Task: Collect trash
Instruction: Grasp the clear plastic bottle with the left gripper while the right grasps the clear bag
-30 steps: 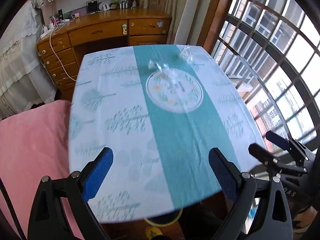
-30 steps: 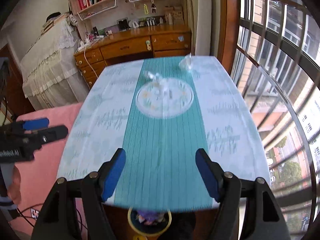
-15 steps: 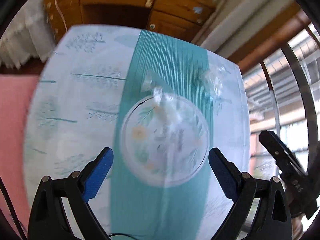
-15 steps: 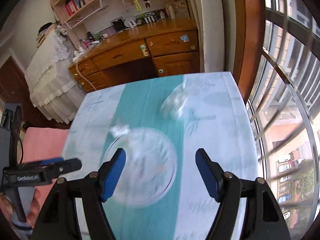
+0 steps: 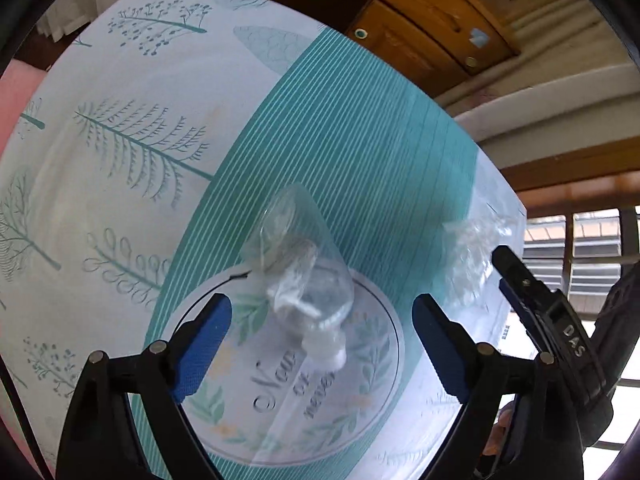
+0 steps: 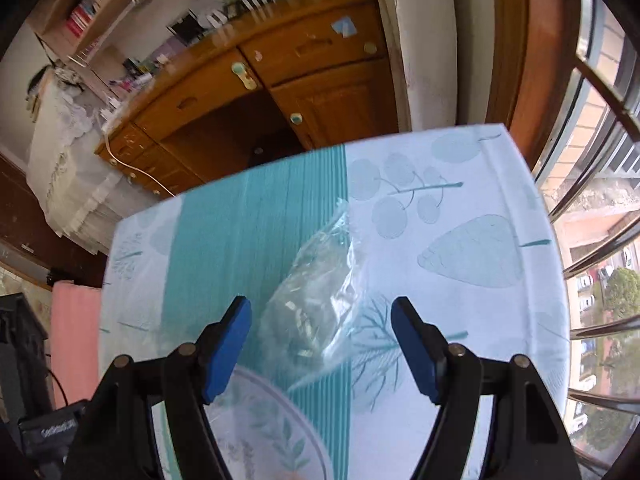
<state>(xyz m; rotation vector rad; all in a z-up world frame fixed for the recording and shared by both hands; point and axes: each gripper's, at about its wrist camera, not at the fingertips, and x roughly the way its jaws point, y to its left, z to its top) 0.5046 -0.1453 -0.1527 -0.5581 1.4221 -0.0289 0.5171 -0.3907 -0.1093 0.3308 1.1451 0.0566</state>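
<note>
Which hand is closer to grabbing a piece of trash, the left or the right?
Probably both. The left gripper has open jaws around the crumpled plastic bottle, and the right gripper has open jaws around the clear plastic bag. Each looks lined up to close.

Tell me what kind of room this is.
Probably a bedroom or study at home: a wooden desk with drawers, a bookshelf above it, and a table with a leaf-print tablecloth by a barred window.
</note>
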